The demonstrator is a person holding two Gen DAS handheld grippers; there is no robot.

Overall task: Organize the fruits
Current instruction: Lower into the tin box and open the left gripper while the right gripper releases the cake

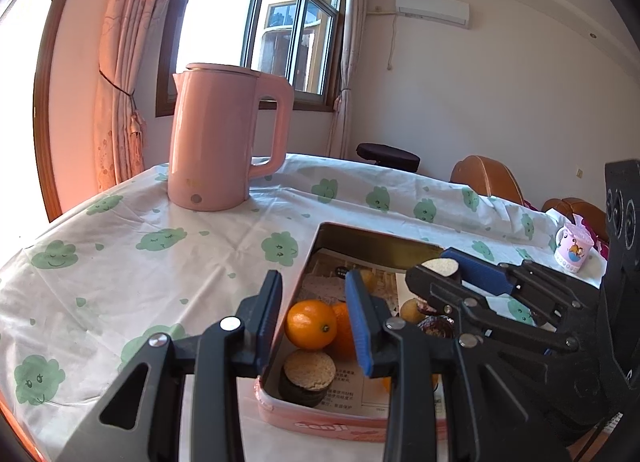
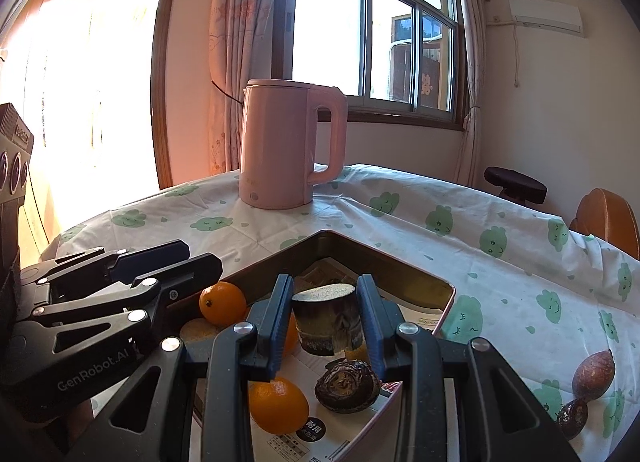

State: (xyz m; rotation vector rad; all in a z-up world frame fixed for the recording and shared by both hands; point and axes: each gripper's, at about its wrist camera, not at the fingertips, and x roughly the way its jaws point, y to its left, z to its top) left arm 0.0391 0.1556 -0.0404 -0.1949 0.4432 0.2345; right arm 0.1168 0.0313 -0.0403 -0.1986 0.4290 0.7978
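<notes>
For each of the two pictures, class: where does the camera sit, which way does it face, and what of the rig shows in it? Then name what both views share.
Left wrist: sits on the left gripper, looks over the tin's left rim toward the kettle; the right gripper, holding a cut sugarcane piece, enters from the right.
Right wrist: sits on the right gripper, jaws around that piece, facing the kettle; the left gripper enters from the left.
Shared: kettle, tin, oranges, window.

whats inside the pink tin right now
The pink tin holds oranges, a cut brown chunk, a wrinkled dark fruit and printed paper. The grippers cover part of its floor.
</notes>
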